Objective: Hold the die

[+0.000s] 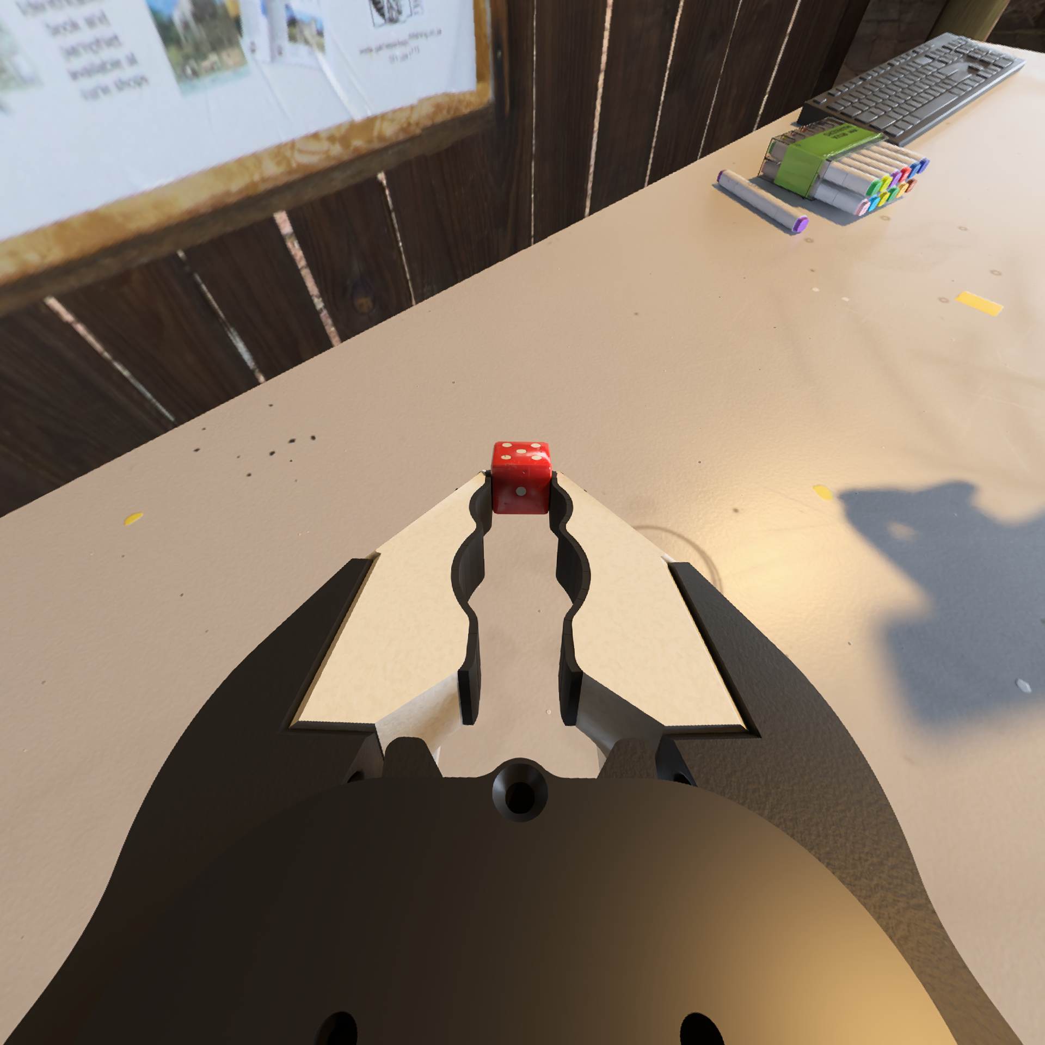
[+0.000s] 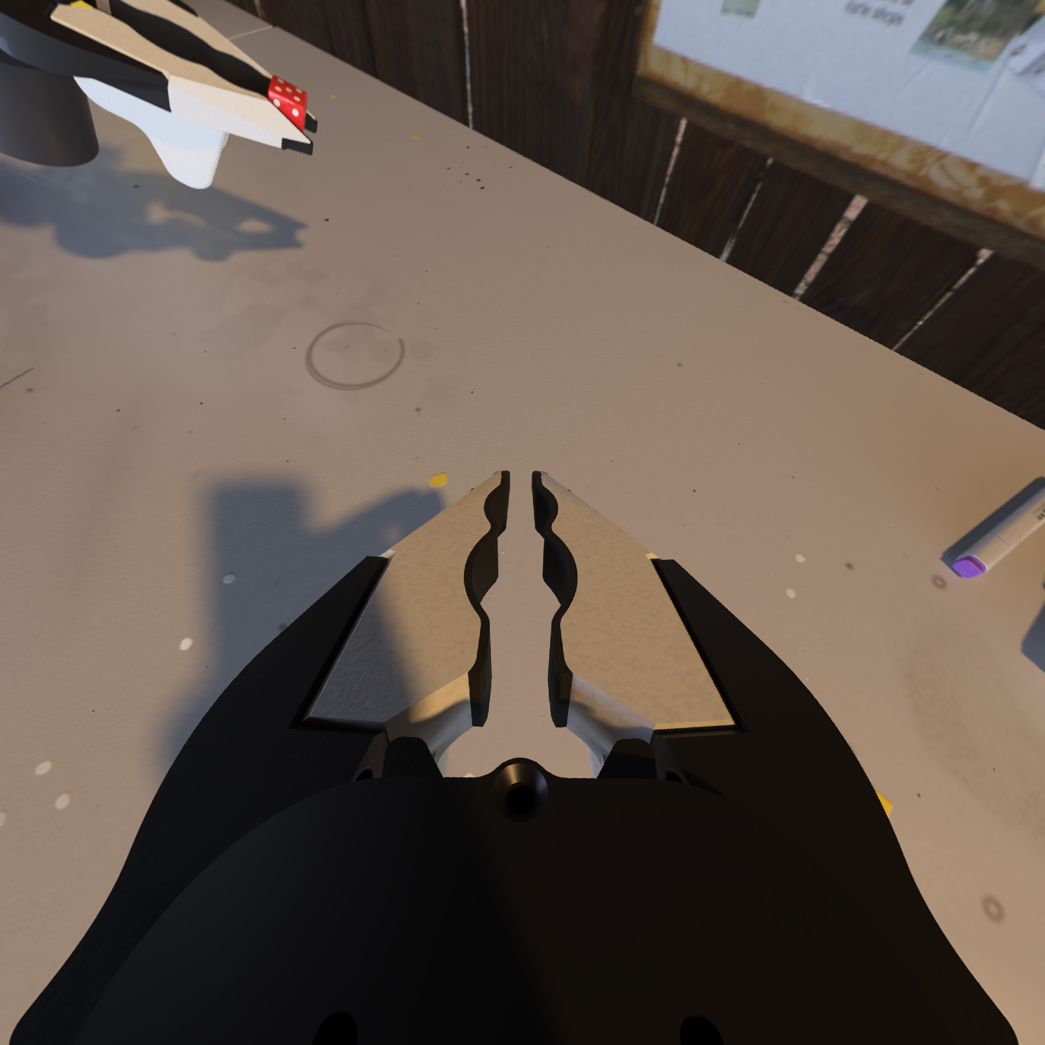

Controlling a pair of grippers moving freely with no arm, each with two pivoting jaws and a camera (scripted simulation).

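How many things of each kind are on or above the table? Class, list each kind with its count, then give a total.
Die: 1, held in the left claw
Claws: 2, the right claw holding nothing
Keyboard: 1
Marker pack: 1
Loose marker: 1
Total: 6

noticeboard (image 1: pixel 169 113): blurred, cropped | keyboard (image 1: pixel 916 85): corner cropped | purple marker (image 2: pixel 1001 537): cropped right

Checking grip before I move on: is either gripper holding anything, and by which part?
The left gripper holds the red die at its fingertips, pinched by two opposite side faces. The right gripper holds nothing, a narrow gap between its tips.
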